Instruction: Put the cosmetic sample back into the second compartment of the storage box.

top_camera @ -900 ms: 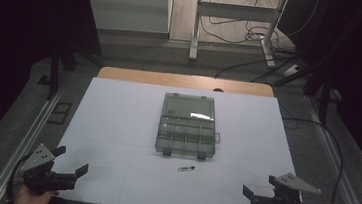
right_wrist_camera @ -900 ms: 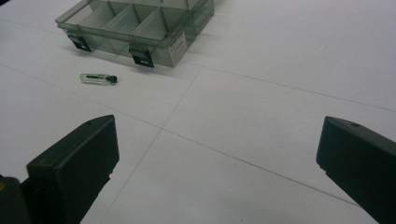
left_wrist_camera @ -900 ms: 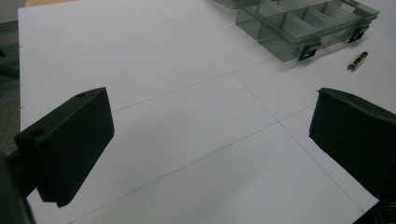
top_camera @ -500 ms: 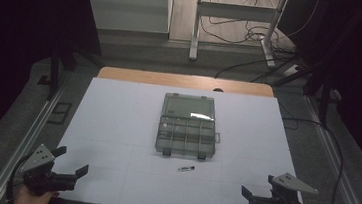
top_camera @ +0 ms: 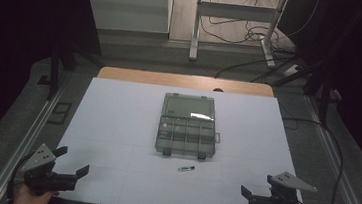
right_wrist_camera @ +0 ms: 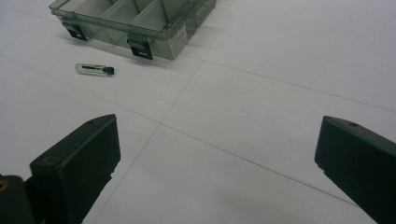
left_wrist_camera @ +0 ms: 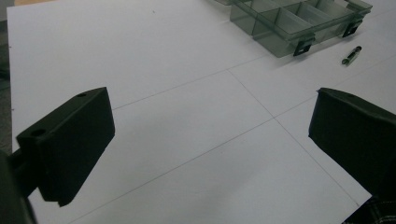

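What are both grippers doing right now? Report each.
Left gripper: open, holding nothing, above the bare white table.
Right gripper: open, holding nothing.

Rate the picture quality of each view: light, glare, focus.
High view: dim, dark surround, glare streak on the organizer box lid. Left gripper view: bright table, near jaws soft, small vial blurred. Right gripper view: even light, vial fairly sharp.
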A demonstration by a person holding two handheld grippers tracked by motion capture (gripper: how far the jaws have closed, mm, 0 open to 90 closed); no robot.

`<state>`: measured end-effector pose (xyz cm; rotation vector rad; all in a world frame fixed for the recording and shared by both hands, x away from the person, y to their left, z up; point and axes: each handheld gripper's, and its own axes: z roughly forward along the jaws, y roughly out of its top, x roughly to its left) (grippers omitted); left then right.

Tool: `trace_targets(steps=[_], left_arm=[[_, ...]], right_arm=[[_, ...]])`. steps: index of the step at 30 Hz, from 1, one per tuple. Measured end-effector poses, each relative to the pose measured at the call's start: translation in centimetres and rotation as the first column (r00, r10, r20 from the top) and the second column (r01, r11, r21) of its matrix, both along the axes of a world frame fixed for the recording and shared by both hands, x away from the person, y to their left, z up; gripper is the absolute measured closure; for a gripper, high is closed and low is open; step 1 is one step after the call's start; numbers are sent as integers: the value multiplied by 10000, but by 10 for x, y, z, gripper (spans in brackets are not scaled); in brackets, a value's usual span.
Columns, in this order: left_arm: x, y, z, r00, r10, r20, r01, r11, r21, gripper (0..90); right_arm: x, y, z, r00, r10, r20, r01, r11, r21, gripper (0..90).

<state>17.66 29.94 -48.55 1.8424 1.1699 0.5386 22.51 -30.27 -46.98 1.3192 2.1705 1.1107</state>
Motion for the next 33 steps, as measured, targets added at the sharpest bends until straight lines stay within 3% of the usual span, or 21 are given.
trace_targets(steps=[11, 20, 33], left_arm=[[1, 1, 0, 10000, -43, -17, 43, 10000, -59, 9], [1, 1, 0, 10000, -46, -34, 45, 9999, -119, 10], [1, 2, 0, 10000, -31, -35, 31, 9999, -144, 10]], right_arm=[[8, 14, -1, 9976, 696, 65, -696, 9976, -49, 0], [12, 21, -3, 9959, 910, 15, -910, 9958, -138, 0], [20, 35, -3, 9873, 1589, -22, -1589, 9871, -195, 0]])
